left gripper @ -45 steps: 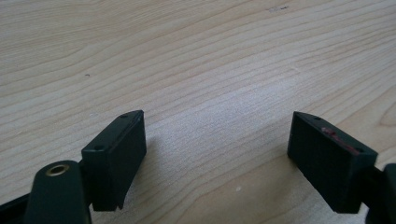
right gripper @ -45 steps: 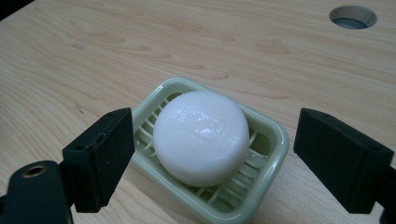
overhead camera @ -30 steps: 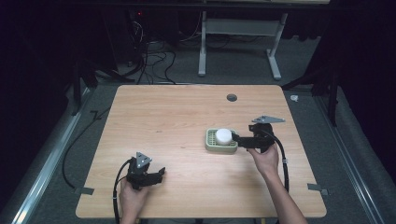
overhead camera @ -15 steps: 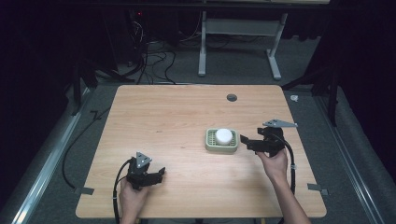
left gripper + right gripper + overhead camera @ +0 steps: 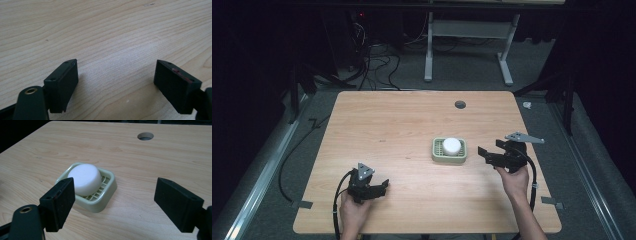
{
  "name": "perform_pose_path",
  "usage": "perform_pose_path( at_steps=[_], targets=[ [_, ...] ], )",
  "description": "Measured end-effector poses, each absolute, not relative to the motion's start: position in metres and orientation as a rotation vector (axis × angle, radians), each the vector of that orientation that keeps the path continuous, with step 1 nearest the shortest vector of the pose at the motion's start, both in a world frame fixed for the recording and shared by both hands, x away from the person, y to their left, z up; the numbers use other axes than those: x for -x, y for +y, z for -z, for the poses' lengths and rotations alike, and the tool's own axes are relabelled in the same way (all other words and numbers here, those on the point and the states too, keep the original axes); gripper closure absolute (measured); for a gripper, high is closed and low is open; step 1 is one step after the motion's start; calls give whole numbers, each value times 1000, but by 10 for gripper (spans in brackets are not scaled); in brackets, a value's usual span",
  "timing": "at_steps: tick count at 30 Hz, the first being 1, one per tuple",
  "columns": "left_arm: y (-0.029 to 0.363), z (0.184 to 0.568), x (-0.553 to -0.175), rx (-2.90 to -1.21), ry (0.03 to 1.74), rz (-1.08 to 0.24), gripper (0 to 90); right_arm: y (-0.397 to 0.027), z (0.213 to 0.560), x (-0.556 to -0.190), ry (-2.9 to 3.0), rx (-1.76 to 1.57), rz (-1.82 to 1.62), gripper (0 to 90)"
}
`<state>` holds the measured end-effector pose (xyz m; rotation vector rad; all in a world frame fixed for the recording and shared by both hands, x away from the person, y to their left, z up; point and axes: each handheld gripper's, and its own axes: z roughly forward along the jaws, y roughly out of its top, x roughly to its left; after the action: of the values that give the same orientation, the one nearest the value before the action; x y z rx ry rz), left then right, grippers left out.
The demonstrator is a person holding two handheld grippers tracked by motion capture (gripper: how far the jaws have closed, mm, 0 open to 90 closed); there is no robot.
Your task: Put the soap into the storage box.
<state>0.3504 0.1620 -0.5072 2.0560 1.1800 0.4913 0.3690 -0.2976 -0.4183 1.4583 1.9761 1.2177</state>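
A round white soap bar [image 5: 451, 145] [image 5: 85, 179] lies in a pale green slotted soap dish [image 5: 438, 156] [image 5: 109, 191] right of the table's middle. To the dish's right my right gripper [image 5: 482, 155] [image 5: 113, 207] is open, its jaws pointing left at the dish with a clear gap to it and nothing between them. Near the front left of the table my left gripper [image 5: 384, 187] [image 5: 116, 86] rests low, open, with only bare wood between its jaws.
A wooden table [image 5: 387, 130] carries a round cable hole [image 5: 460, 104] [image 5: 145, 136] at its back right. Cables lie on the floor behind it, beside a white desk frame [image 5: 469, 45]. Grey rails run along both sides.
My right gripper has let go of the dish area and drawn back to the right, away from the soap dish. The left gripper has stayed put.
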Motion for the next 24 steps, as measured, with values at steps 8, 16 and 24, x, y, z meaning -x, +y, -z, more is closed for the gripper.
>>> perform_pose_path(
  at_steps=[8, 16, 24],
  targets=[
    [162, 507, -350, -2056, 1180, -491, 200, -304, 418, -359, 1963, -1465, -1220, 182],
    [162, 507, -350, -2056, 1180, -491, 201, -311, 420, -349, 1946, -1471, -1223, 192],
    [162, 507, -350, -2056, 1180, -492, 200, -317, 425, -338, 1930, -1479, -1227, 205]
  ],
)
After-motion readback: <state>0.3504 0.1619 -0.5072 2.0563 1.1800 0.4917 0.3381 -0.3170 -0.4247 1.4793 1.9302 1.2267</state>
